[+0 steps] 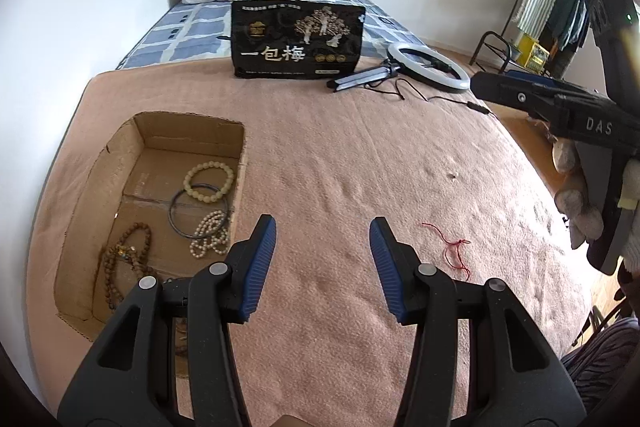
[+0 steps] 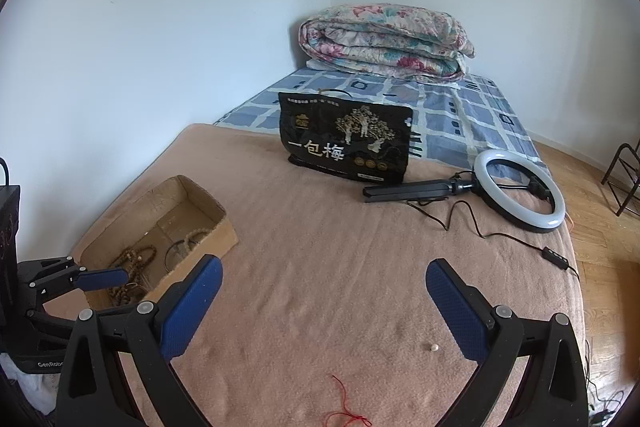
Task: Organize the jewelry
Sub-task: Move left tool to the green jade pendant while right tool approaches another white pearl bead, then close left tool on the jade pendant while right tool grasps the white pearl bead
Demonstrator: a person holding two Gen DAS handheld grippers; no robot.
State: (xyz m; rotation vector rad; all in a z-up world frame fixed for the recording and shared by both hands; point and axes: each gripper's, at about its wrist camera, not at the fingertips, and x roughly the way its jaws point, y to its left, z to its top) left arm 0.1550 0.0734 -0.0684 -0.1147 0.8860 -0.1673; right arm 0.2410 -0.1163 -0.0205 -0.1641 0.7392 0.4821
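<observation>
Honestly, from the left wrist view the left gripper (image 1: pixel 323 259) hovers over the pink blanket (image 1: pixel 340 167) on the bed, fingers (image 1: pixel 262 259) parted midway and empty. The cardboard box (image 1: pixel 120 163) just left of it already holds the bead bracelets (image 1: pixel 208 183), the dark bangle (image 1: pixel 199 211) and the brown bead strand (image 1: pixel 128 251). A red thread (image 1: pixel 450 247) lies loose to the right; it is so thin the fingers could close past it or snag the blanket pile.

From the right wrist view the right gripper (image 2: pixel 324 311) stands wide and empty. A small pale bead (image 2: pixel 433 347) sits near its right finger and could roll off or get nudged away unnoticed.
</observation>
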